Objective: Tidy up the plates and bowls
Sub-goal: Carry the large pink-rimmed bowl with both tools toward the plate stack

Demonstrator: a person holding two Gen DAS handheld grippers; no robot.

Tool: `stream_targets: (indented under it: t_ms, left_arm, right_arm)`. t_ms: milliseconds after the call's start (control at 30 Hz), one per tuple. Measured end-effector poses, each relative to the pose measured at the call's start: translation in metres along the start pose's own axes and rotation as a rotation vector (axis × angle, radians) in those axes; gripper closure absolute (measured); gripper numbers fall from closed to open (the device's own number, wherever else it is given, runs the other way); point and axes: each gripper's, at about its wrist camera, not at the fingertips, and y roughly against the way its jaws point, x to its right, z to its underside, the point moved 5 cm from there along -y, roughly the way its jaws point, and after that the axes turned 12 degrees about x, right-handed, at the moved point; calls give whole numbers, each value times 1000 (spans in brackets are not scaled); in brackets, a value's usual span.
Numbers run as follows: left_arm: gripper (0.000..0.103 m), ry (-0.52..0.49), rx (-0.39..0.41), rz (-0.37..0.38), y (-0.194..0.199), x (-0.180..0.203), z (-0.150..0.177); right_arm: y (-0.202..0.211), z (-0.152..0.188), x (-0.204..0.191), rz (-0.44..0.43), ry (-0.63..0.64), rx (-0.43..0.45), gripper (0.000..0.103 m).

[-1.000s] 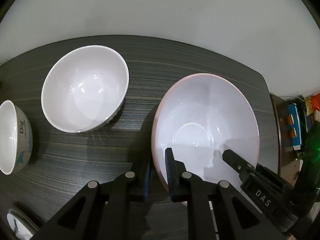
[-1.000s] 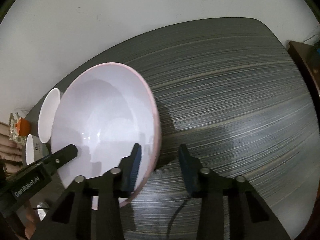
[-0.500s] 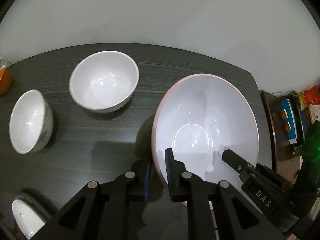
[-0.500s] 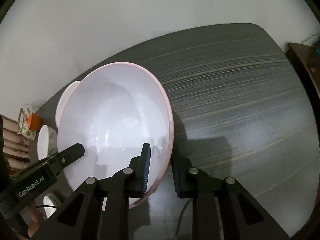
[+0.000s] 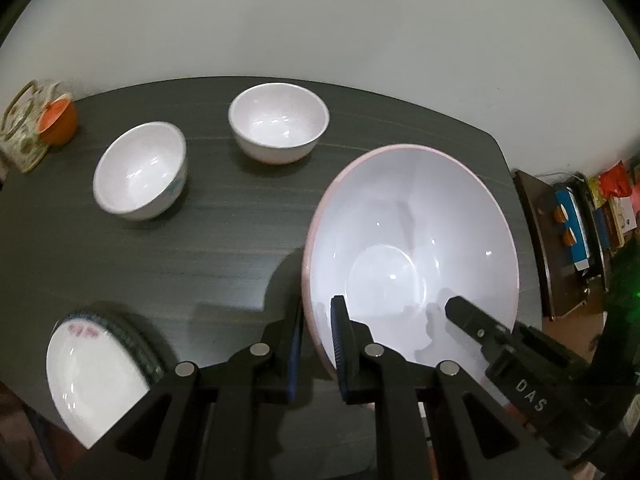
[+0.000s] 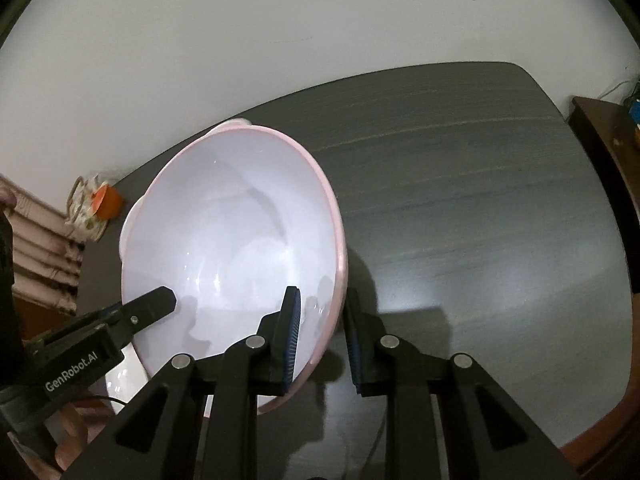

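A large bowl with a pink rim (image 5: 412,240) is held above the dark table, gripped on both sides. My left gripper (image 5: 318,344) is shut on its left rim. My right gripper (image 6: 322,332) is shut on its right rim, and the bowl fills the left of the right wrist view (image 6: 232,252). Two small white bowls (image 5: 279,128) (image 5: 141,170) stand upright at the back left of the table. A stack of plates (image 5: 100,372) lies at the front left edge.
The dark wood-grain table (image 6: 480,200) stretches right of the big bowl. An orange cup in a patterned holder (image 5: 56,122) stands at the far left corner. A low shelf with boxes (image 5: 576,232) stands right of the table.
Both grippers rose with the big bowl, so the table looks farther away. The right gripper closed onto the rim. The small bowls and plate stack came fully into the left view.
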Motion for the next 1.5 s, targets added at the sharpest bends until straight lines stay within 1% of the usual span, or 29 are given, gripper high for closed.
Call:
stream_targets:
  t_ms: [100, 300, 367, 400, 733, 1000, 1233, 1500]
  left_arm:
    - [89, 9, 6, -5, 14, -10, 8]
    - [89, 42, -7, -5, 23, -29, 28]
    - [89, 47, -6, -7, 24, -32, 35]
    - [89, 47, -6, -8, 25, -33, 38]
    - [89, 82, -33, -18, 18, -50, 55]
    - [89, 91, -69, -41, 7, -60, 81]
    - [89, 91, -75, -49, 0, -63, 89]
    - [89, 92, -97, -54, -10, -61, 90]
  right_arm:
    - [6, 16, -14, -15, -10, -12, 82]
    - [13, 47, -26, -32, -24, -29, 81]
    - [16, 54, -27, -34, -28, -34, 81]
    - [20, 59, -22, -35, -27, -38, 81]
    - [1, 88, -38, -28, -18, -103, 80]
    - [-8, 97, -40, -22, -1, -142, 80]
    - [-14, 99, -43, -19, 10, -148, 79]
    - [-17, 104, -36, -11, 2, -164, 79]
